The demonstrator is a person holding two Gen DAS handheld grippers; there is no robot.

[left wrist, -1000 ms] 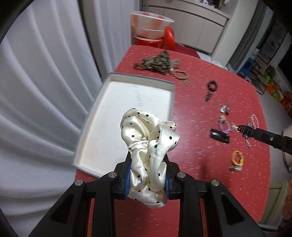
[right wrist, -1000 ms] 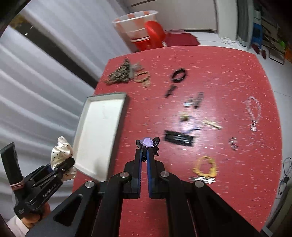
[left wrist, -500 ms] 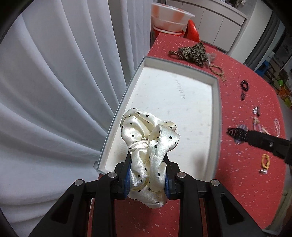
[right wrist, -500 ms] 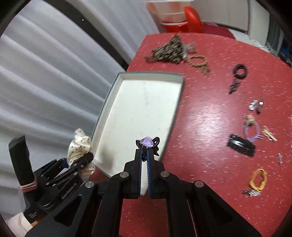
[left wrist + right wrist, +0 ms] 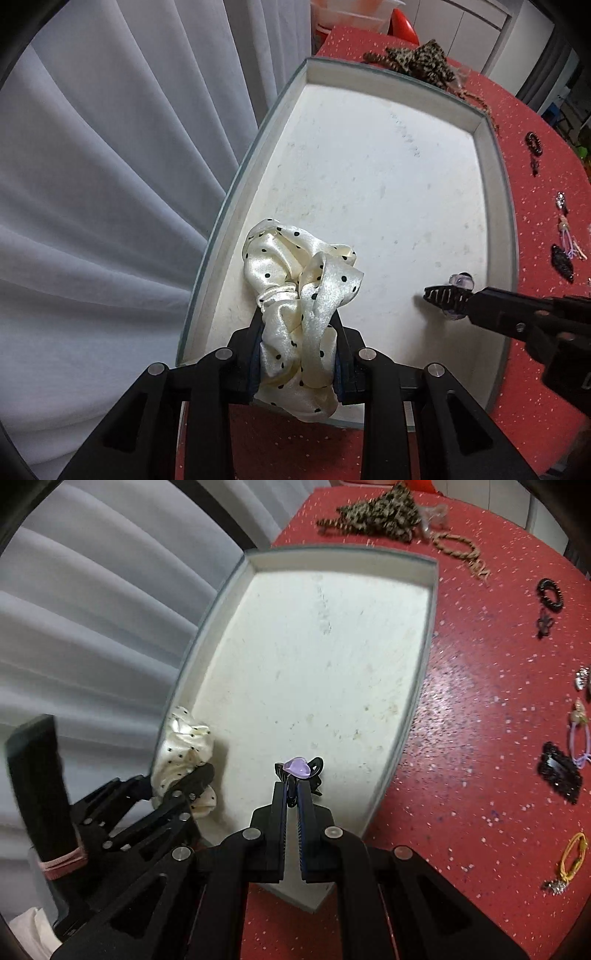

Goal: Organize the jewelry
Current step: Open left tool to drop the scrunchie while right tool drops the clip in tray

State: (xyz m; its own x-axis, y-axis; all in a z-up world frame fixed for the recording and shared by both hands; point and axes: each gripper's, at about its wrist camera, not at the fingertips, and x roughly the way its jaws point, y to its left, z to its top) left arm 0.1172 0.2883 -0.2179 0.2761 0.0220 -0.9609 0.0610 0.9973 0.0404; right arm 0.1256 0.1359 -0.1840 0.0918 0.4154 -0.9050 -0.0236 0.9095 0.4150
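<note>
A cream satin scrunchie point(image 5: 303, 295) with black dots sits between the fingers of my left gripper point(image 5: 298, 317), low over the near left corner of the white tray point(image 5: 498, 184). The jaws are opening, but the pads still touch the fabric. My right gripper point(image 5: 292, 788) is shut on a small black claw clip point(image 5: 299, 768) with a lilac heart. It holds the clip over the tray's near part point(image 5: 432, 602), to the right of the scrunchie point(image 5: 184, 746). The clip point(image 5: 443, 295) also shows in the left wrist view.
The tray lies at the left edge of a red speckled table point(image 5: 480, 701), against a white curtain point(image 5: 110, 184). Beyond it lie a leopard scrunchie point(image 5: 376, 513) and a braided bracelet point(image 5: 458, 550). To the right are a black bead bracelet point(image 5: 550, 594), a black clip point(image 5: 557, 771), a purple tie point(image 5: 578, 738) and a yellow tie point(image 5: 572, 856).
Both grippers have come down and moved left from over the red table to over the tray, each keeping its item. The tray now fills both views.
</note>
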